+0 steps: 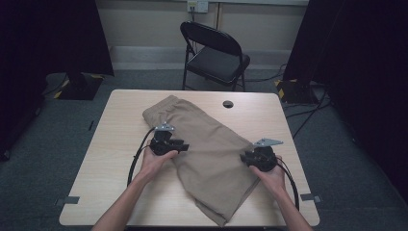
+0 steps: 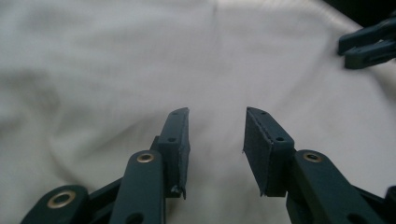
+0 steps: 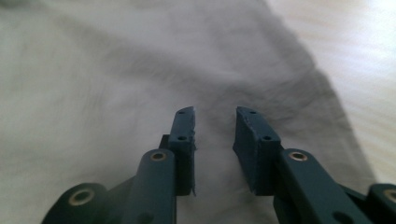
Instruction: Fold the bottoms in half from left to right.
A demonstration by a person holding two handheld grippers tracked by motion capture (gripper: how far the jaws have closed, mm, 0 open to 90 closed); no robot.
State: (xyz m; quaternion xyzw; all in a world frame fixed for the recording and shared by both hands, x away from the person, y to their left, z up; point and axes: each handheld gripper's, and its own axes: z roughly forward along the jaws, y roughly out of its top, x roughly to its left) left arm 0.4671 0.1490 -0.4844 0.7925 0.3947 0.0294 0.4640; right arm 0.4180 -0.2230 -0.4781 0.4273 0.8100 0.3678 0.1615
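A pair of tan shorts lies folded diagonally across the wooden table. My left gripper rests over the shorts' left edge, jaws pointing right. Seen from its own camera, the left gripper stands open just above the pale cloth, with nothing between the pads. My right gripper sits at the shorts' right edge, jaws pointing left. In the right gripper view the right gripper is open too, low over the cloth, pads bare. The right gripper's jaws also appear far off in the left gripper view.
A black folding chair stands behind the table. A round cable hole sits near the table's far edge. Bare wood lies right of the shorts. Dark curtains flank both sides, and cables run on the floor at right.
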